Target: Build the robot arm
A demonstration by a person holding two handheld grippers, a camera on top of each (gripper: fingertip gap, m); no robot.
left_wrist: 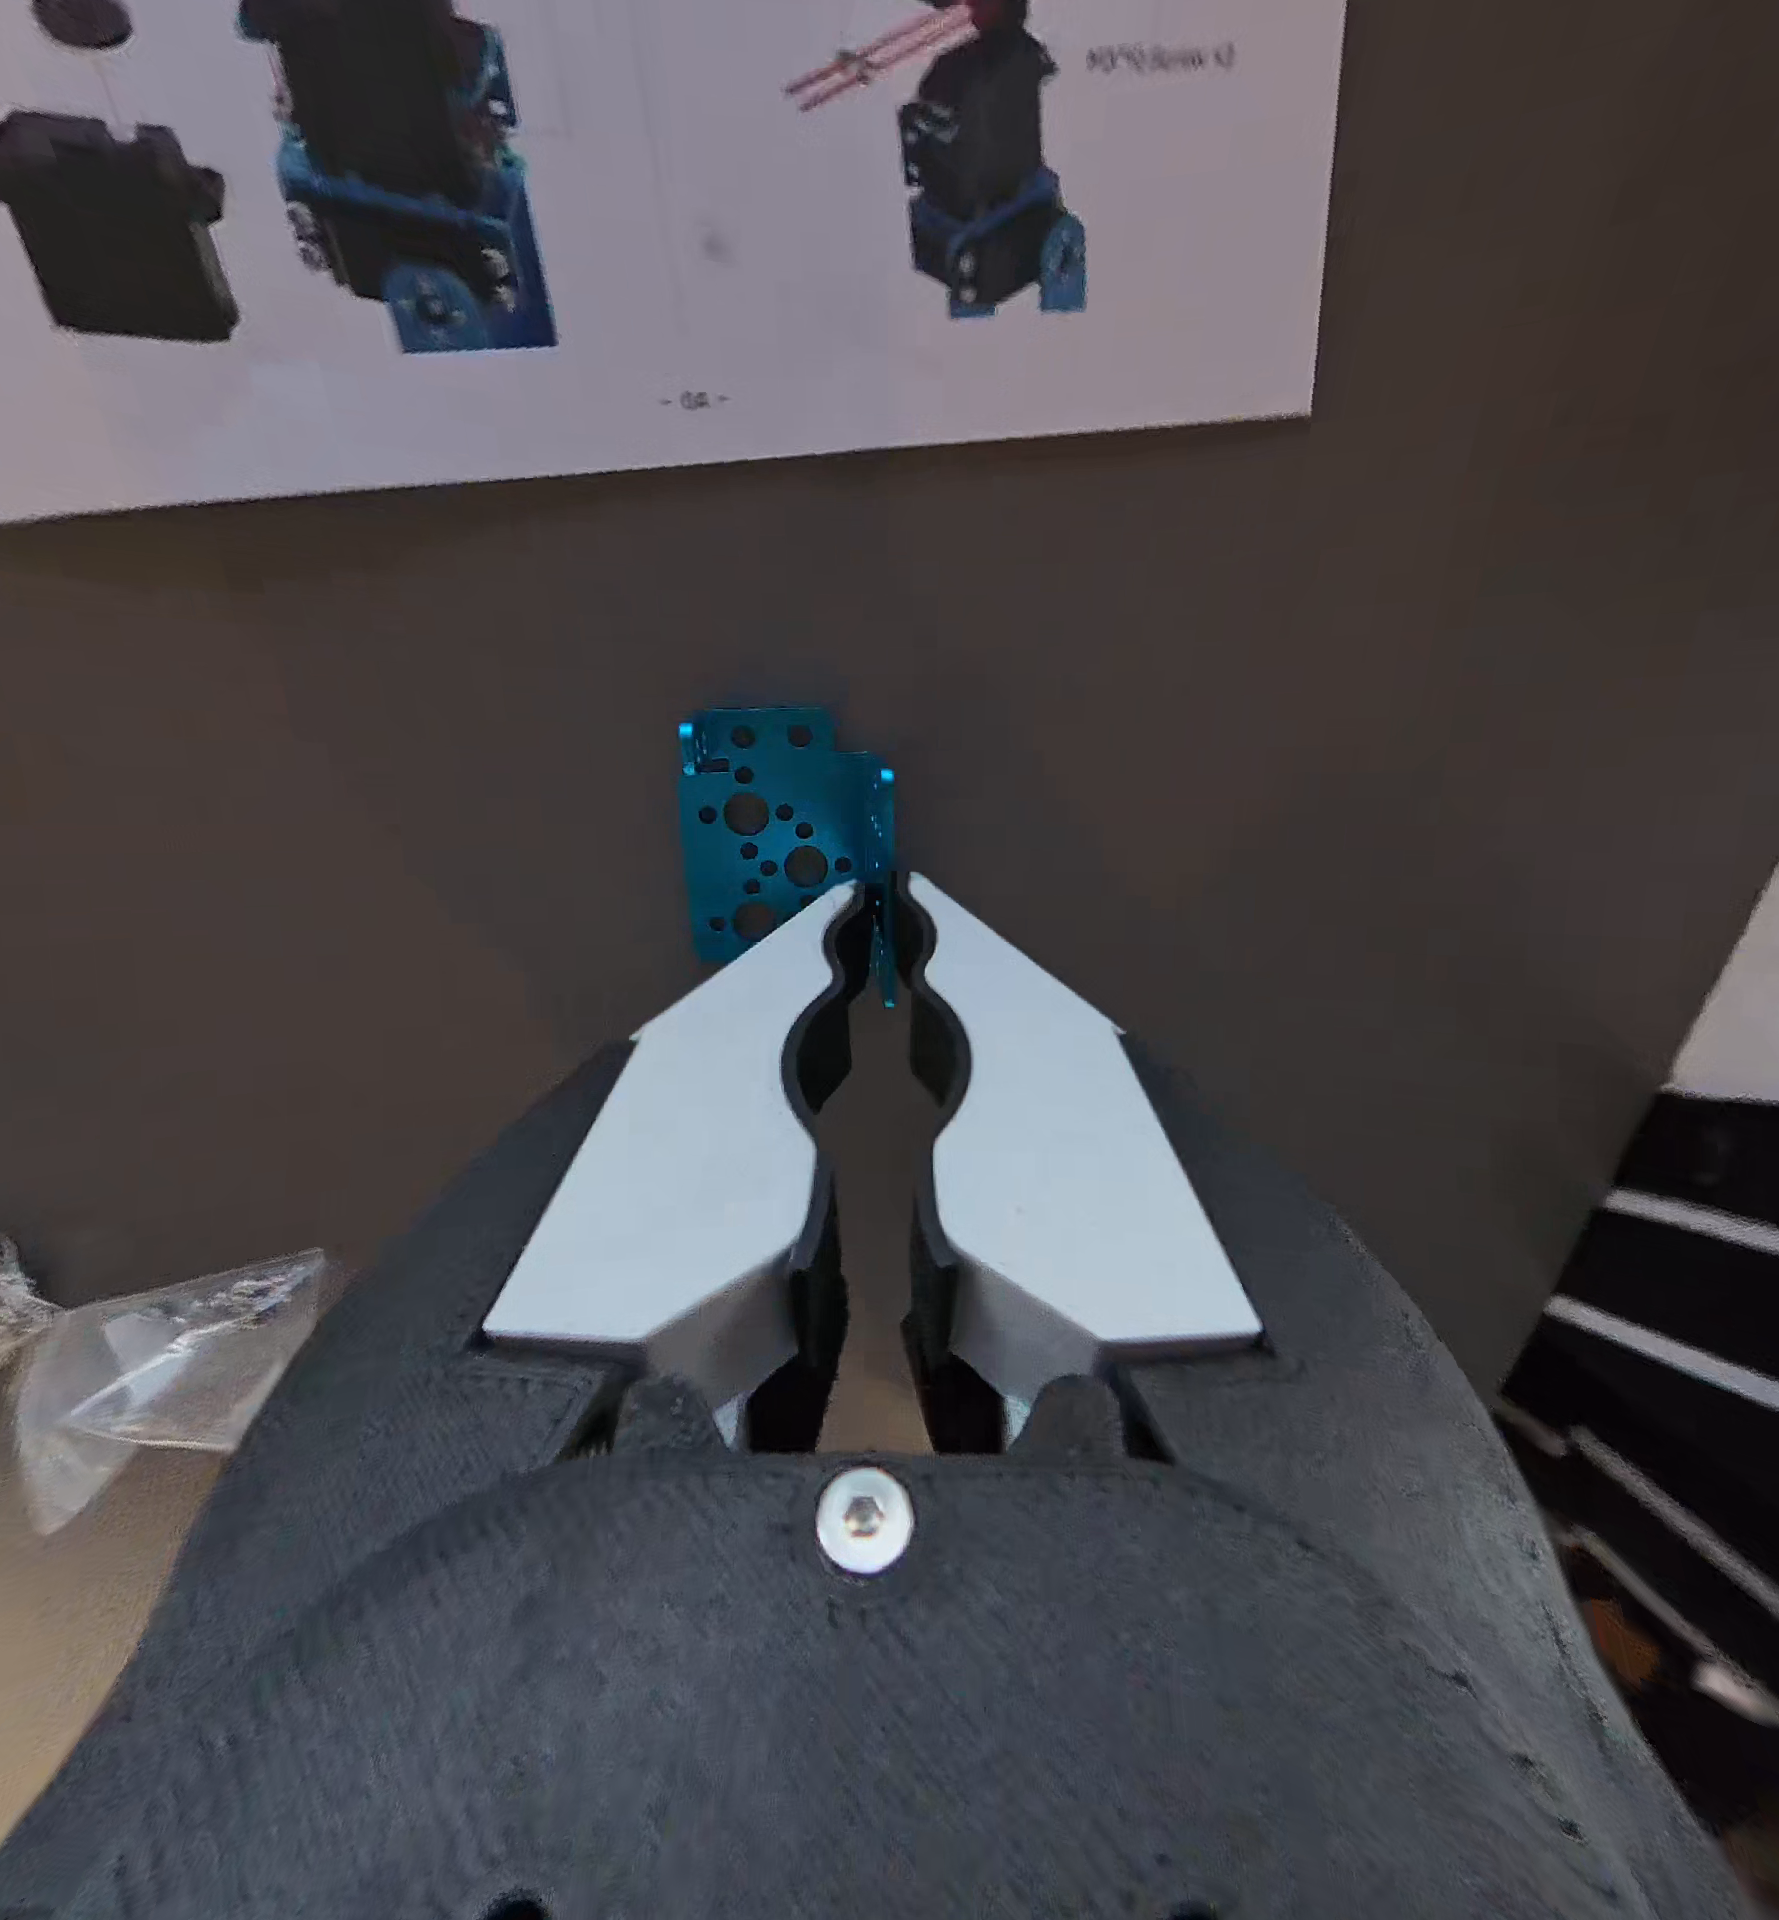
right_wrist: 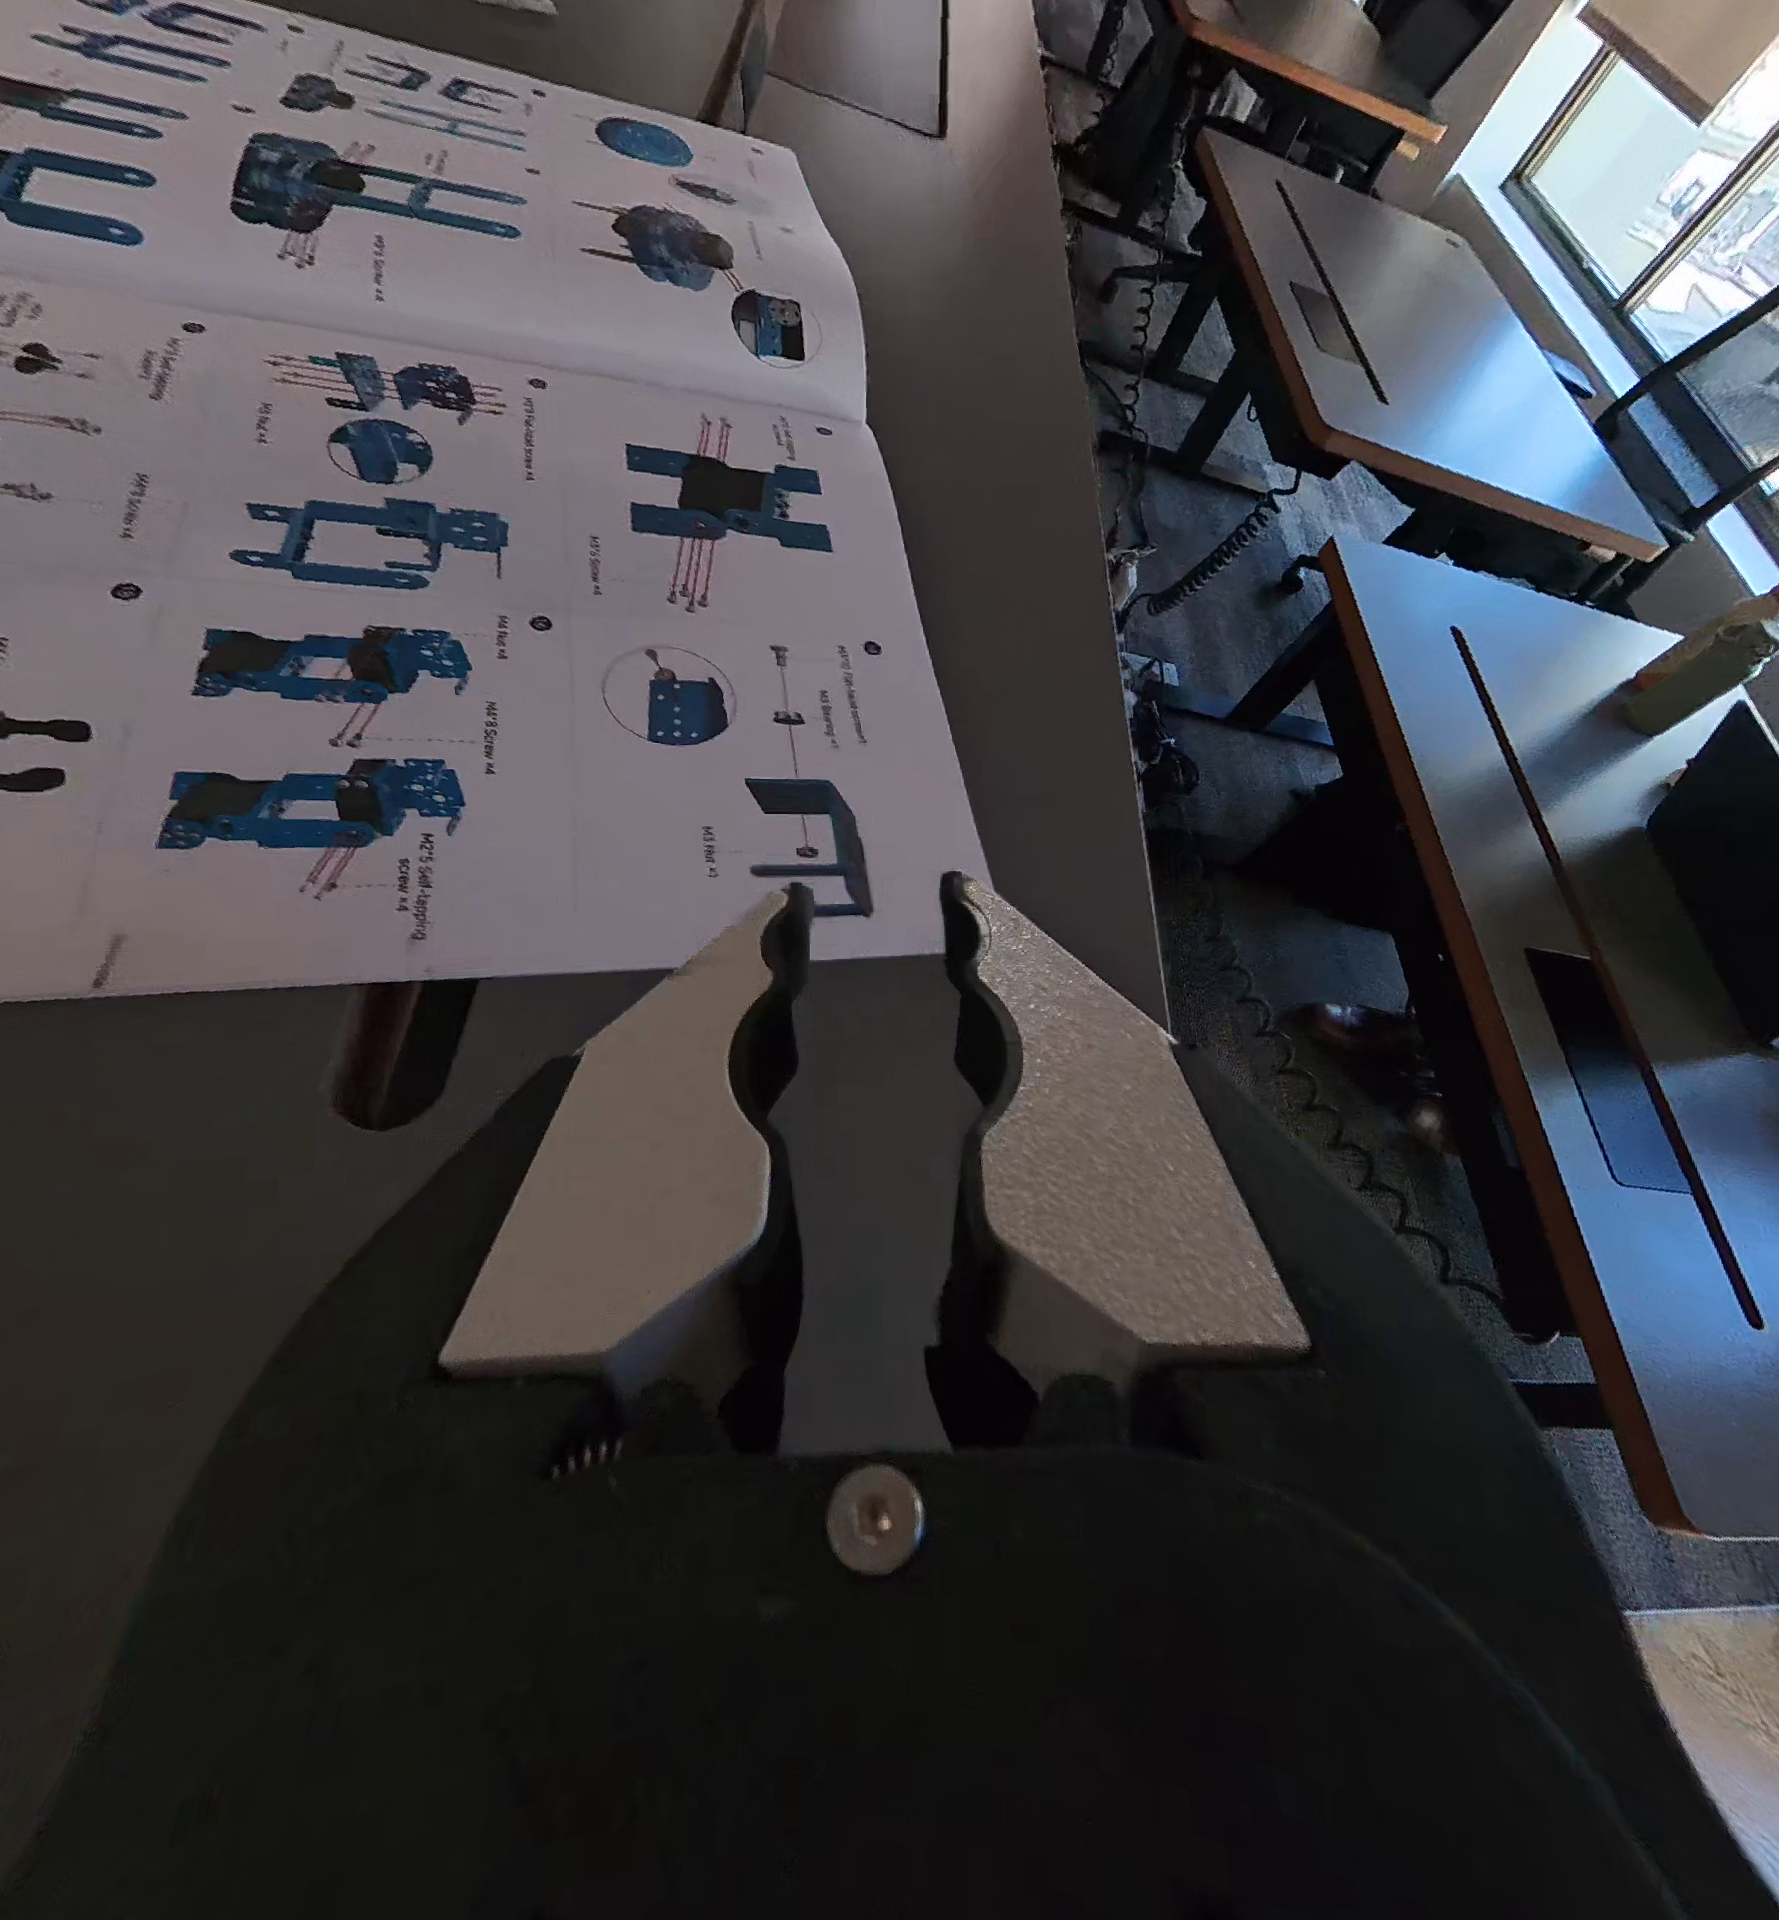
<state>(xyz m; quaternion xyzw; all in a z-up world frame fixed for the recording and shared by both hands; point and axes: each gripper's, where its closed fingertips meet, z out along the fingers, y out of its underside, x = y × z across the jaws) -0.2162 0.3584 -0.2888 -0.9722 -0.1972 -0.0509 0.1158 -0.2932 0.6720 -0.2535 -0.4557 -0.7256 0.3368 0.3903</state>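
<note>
In the left wrist view my left gripper is shut on the side flange of a blue metal bracket with several round holes. The bracket stands out past the fingertips, above the dark grey table. In the right wrist view my right gripper is open and empty. Its fingertips hover over the near edge of a large white instruction sheet with blue part drawings, near the table's right edge. A dark cylindrical thing lies partly under the sheet, left of the right gripper.
The instruction sheet also lies beyond the bracket. Clear plastic bags of small parts sit at the left. A black and white ribbed thing is at the right. Past the table edge are other desks, cables on the carpet, a spray bottle. There is about 35 centimetres between the tips of the two grippers.
</note>
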